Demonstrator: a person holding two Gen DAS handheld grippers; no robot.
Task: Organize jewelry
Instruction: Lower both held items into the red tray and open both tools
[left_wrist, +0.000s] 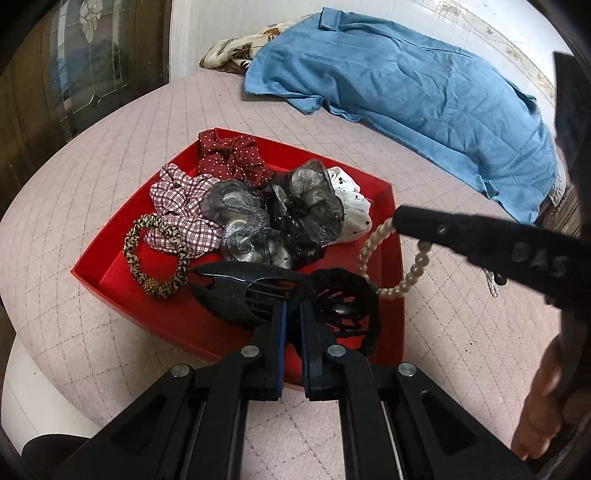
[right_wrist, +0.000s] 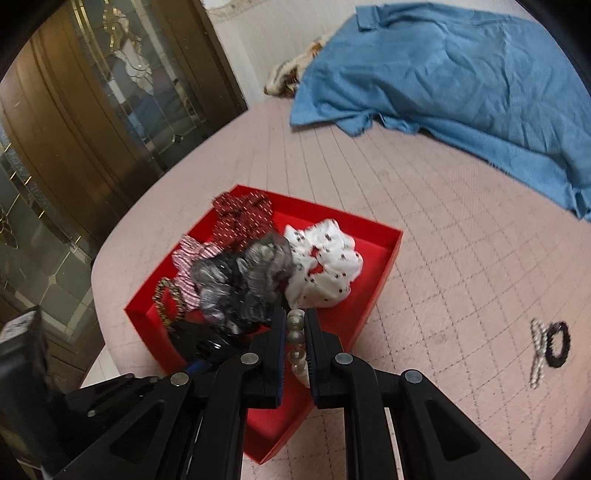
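Observation:
A red tray (left_wrist: 110, 275) on the pink quilted bed holds several scrunchies, a leopard hair tie (left_wrist: 157, 254) and black hair claws (left_wrist: 240, 295). My right gripper (right_wrist: 295, 334) is shut on a pearl bracelet (right_wrist: 295, 343) over the tray's near side; in the left wrist view the bracelet (left_wrist: 406, 280) dangles from the right gripper (left_wrist: 400, 218) over the tray's right rim. My left gripper (left_wrist: 292, 310) hovers at the tray's near edge, jaws nearly closed with a narrow empty gap, above a black claw (left_wrist: 340, 299).
A blue shirt (left_wrist: 406, 92) and a patterned cloth (left_wrist: 236, 51) lie at the far side of the bed. A beaded clip (right_wrist: 537, 350) and a small dark hair tie (right_wrist: 557, 343) lie on the quilt right of the tray. A wooden glass door (right_wrist: 92, 110) stands left.

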